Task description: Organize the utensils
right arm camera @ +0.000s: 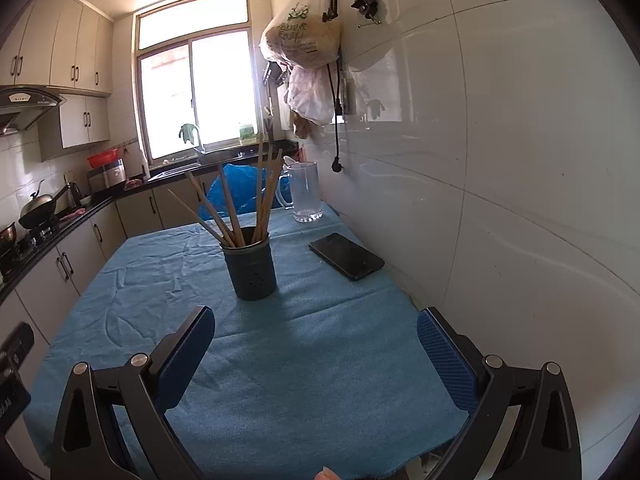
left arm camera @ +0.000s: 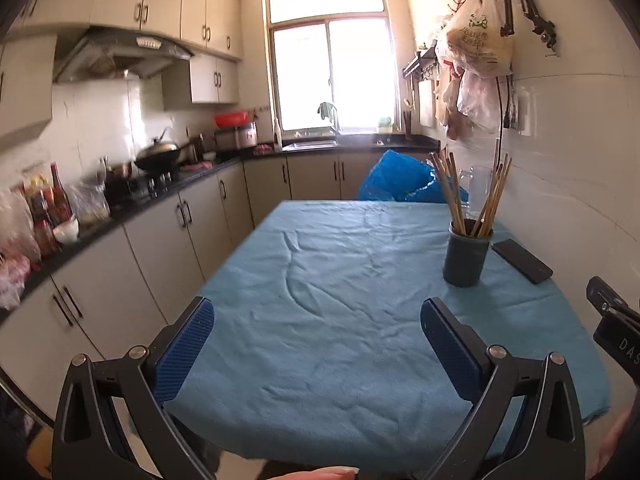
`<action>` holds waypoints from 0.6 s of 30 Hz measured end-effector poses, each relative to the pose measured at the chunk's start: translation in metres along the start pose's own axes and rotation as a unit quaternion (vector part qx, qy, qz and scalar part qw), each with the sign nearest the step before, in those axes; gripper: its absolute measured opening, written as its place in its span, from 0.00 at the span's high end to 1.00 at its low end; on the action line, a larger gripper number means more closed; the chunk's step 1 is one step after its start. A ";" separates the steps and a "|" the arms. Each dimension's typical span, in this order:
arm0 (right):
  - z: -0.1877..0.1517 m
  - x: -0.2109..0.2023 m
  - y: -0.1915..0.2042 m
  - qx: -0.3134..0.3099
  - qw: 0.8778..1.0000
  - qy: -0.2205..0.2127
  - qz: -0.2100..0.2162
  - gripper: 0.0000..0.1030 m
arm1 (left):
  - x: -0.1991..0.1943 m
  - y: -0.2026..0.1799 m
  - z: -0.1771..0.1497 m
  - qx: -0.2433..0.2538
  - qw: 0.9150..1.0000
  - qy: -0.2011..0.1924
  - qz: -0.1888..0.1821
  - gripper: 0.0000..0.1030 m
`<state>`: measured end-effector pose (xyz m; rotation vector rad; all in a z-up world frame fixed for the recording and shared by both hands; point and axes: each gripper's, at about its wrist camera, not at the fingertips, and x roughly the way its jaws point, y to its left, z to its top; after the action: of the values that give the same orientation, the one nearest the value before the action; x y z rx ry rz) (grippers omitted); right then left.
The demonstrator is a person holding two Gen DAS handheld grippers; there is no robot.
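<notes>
- The left gripper (left arm camera: 316, 320) hangs over the near part of the table (left arm camera: 320, 320), jaws wide apart with nothing between them; only the blue cloth (left arm camera: 340, 264) shows in the gap.
- The right gripper (right arm camera: 316, 328) also hangs over the near edge of the table (right arm camera: 280, 380), jaws wide apart and empty.
- The holder (right arm camera: 251, 266), a dark round cup, stands upright on the cloth (right arm camera: 160, 280), ahead of the right gripper and well apart from its jaws.
- In the left view the holder (left arm camera: 466, 258) sits to the right of centre, beyond the right-hand jaw.
- The chopsticks (right arm camera: 240, 204) stand in the holder, fanned out and leaning, some to the left, some nearly upright.
- In the left view the chopsticks (left arm camera: 472, 192) split into two bunches, one leaning left and one right.
- A phone (right arm camera: 346, 256) lies flat and face up on the cloth to the right of the holder, near it but not touching, close to the tiled wall (right arm camera: 500, 160).
- A clear jug (right arm camera: 305, 192) stands at the far right corner of the table, behind the holder.
- A blue bag (left arm camera: 404, 178) sits beyond the far edge of the table.
- Plastic bags (left arm camera: 476, 48) hang from hooks on the wall above the table's far right.
- Along the left runs a dark counter (left arm camera: 132, 204) with a wok (left arm camera: 158, 156), bottles (left arm camera: 52, 200) and a red bowl (left arm camera: 231, 119); a window (left arm camera: 330, 68) fills the far wall.
- A fingertip (left arm camera: 328, 472) shows at the bottom edge of the left view.
</notes>
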<state>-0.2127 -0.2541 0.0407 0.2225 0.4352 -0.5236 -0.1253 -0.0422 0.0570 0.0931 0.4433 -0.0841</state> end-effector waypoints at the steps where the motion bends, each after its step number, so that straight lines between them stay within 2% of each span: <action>1: -0.001 -0.001 0.001 -0.003 1.000 0.000 0.000 0.00 | 0.001 0.001 -0.002 0.000 1.000 0.004 0.000 0.00; 8: -0.008 0.000 0.014 -0.034 0.999 0.007 0.003 0.00 | 0.006 0.016 -0.005 -0.027 0.999 0.019 0.023 0.00; 18: -0.012 -0.001 0.026 -0.049 0.999 0.005 0.005 0.00 | 0.007 0.020 -0.008 -0.027 0.999 0.023 0.021 0.00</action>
<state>-0.2036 -0.2285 0.0331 0.1339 0.4680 -0.4908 -0.1201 -0.0217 0.0487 0.0514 0.4891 -0.0288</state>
